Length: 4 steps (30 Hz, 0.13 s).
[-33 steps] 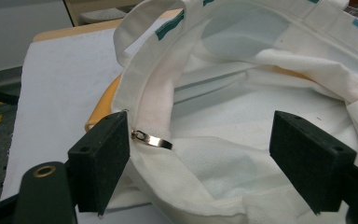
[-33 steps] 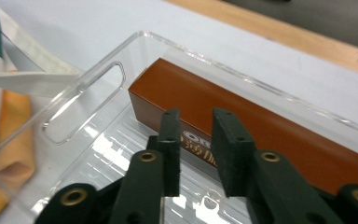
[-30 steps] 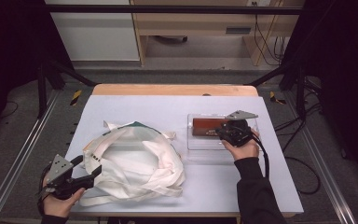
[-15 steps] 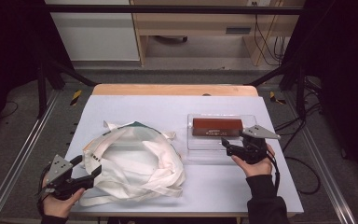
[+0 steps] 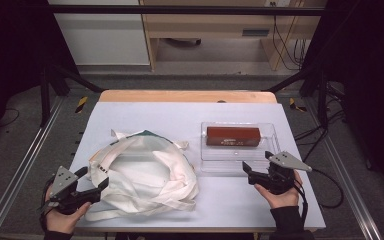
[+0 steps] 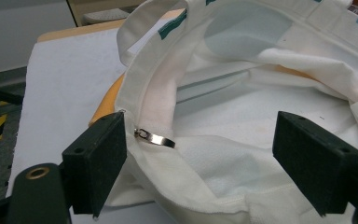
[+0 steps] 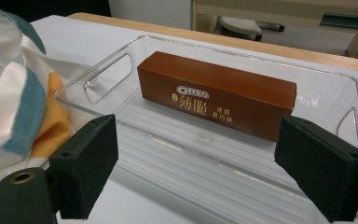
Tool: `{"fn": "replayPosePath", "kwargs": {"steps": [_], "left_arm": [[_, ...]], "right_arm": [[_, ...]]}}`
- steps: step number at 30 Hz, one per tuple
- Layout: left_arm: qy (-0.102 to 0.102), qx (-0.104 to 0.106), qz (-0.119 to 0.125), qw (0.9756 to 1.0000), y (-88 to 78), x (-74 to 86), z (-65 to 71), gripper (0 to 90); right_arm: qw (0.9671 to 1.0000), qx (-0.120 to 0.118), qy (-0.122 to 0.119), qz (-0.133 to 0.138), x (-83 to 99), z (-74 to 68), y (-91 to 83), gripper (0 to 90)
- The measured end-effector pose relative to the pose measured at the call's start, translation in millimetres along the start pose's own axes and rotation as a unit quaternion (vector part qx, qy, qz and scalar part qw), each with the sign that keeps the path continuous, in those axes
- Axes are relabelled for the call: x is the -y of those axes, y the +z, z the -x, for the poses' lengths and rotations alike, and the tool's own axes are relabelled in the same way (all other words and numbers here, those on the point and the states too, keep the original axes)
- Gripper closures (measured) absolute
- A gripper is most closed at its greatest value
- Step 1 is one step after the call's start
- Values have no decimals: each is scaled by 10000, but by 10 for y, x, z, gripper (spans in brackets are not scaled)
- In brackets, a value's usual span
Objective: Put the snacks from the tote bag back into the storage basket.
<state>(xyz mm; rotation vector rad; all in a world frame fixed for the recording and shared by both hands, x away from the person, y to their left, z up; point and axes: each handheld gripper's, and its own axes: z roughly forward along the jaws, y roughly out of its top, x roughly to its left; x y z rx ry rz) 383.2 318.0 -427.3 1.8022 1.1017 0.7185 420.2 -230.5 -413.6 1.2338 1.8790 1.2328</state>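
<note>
High view: white tote bag point(image 5: 142, 177) at the tabletop's point(image 5: 180, 120) near-left; brown Oreo box point(image 5: 233, 135) in a clear tray point(image 5: 275, 150) toward the right edge.

Left gripper view: left gripper point(image 6: 223, 144) wide, straddling the bag's rim, not pinching.

Right gripper view: right gripper point(image 7: 198, 158), jaws just opened, empty, facing the box. Risk: the unpinched rim may slump shut.
</note>
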Motion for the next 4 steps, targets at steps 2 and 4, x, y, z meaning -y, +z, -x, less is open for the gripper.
{"fn": "replayPosePath", "kwargs": {"steps": [2,4], "left_arm": [[-5,2,1,10000,2,3,2,174],[1,-6,1,10000,4,6,2,174]], "right_arm": [[10000,-11,-5,0,40,5,-40,131],[10000,-12,10,7,54,7,-51,129]]}}
